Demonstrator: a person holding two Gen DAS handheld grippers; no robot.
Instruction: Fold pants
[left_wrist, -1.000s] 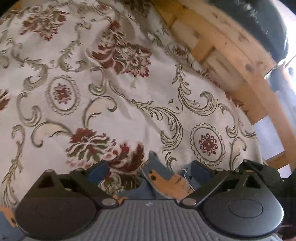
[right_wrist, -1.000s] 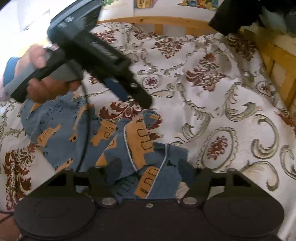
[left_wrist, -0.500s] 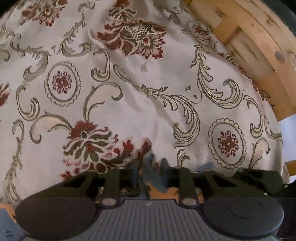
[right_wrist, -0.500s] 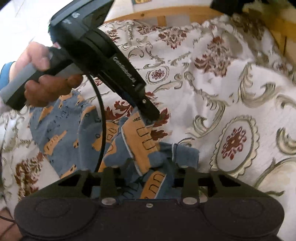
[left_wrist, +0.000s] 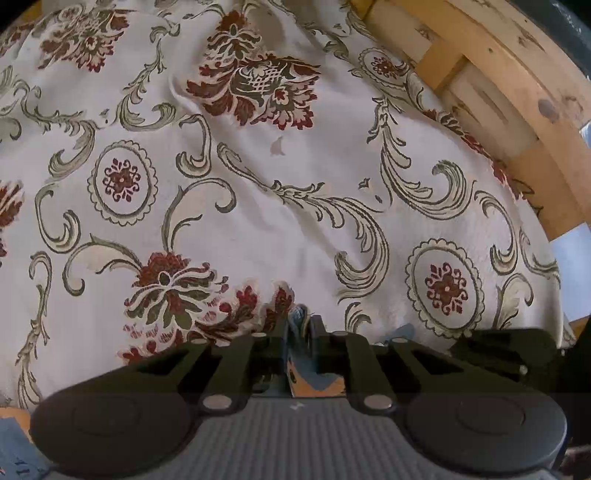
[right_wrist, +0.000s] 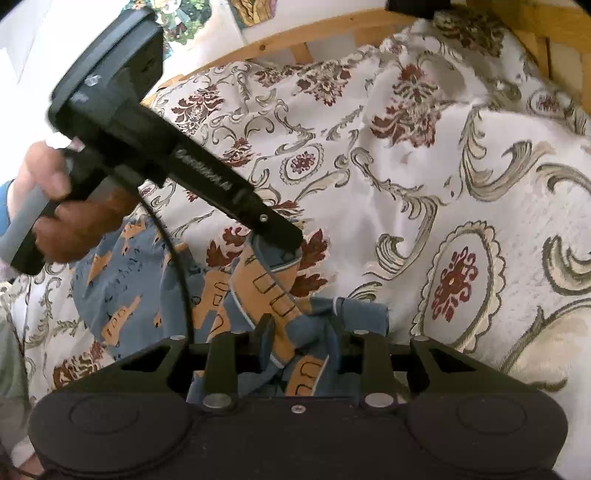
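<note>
Bed (right_wrist: 424, 192) fills both views, covered by cream bedspread (left_wrist: 295, 229) with red floral and grey-green scroll print; wooden frame (left_wrist: 509, 85) runs along its far edge.

Pants (right_wrist: 140, 291), blue with orange vehicle print, lie bunched on the bedspread toward the near left part of the bed in the right wrist view. One end is spread flat at left, the other is gathered up between the two claws.

Left claw (right_wrist: 291, 245) comes in from upper left in the right wrist view, held by a hand (right_wrist: 70, 221) with a cable hanging below. Its tip is clamped on an upper fold of the pants; left wrist view shows fingers nearly together with a thin strip of blue fabric pinched between.

Right claw (right_wrist: 299, 332) grips the near bunch of the pants, fingers pressed into fabric on both sides, just beside the left claw tip.
</note>
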